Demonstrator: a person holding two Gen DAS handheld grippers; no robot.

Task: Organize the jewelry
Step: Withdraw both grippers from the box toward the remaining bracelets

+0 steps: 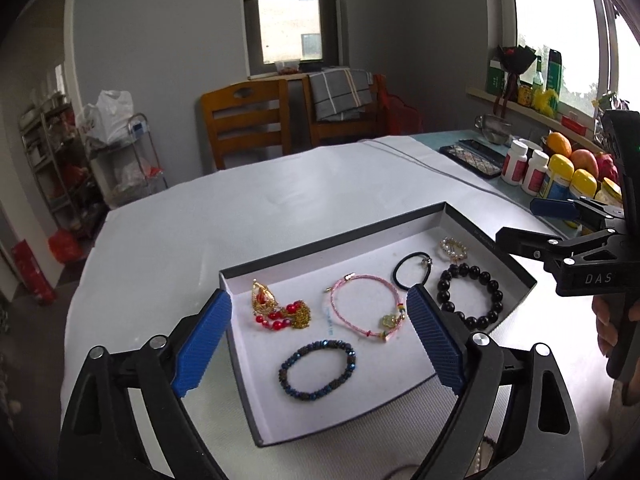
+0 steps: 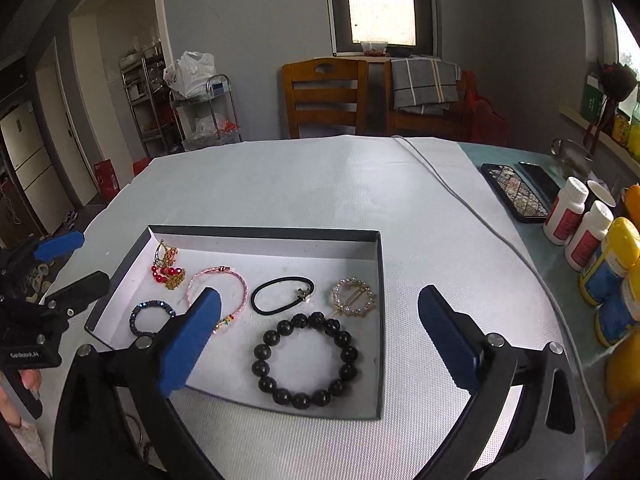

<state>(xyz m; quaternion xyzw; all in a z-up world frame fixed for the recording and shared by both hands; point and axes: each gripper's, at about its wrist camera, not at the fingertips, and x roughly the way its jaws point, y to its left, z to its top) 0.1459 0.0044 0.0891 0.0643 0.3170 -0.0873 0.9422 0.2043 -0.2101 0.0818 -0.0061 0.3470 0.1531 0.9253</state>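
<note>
Hovering left gripper (image 1: pixel 320 338), right gripper (image 2: pixel 320 338), jaws apart, tray (image 2: pixel 264 237)

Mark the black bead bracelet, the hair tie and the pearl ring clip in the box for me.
black bead bracelet (image 2: pixel 266 338): right wrist view, on a bead at its upper left.
hair tie (image 2: pixel 264 287): right wrist view, on the band's left curve.
pearl ring clip (image 2: pixel 370 294): right wrist view, on its pearl rim, right side.

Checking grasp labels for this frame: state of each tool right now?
Left tool: open, holding nothing, above the shallow grey cardboard tray.
Right tool: open, holding nothing, above the same tray.
</note>
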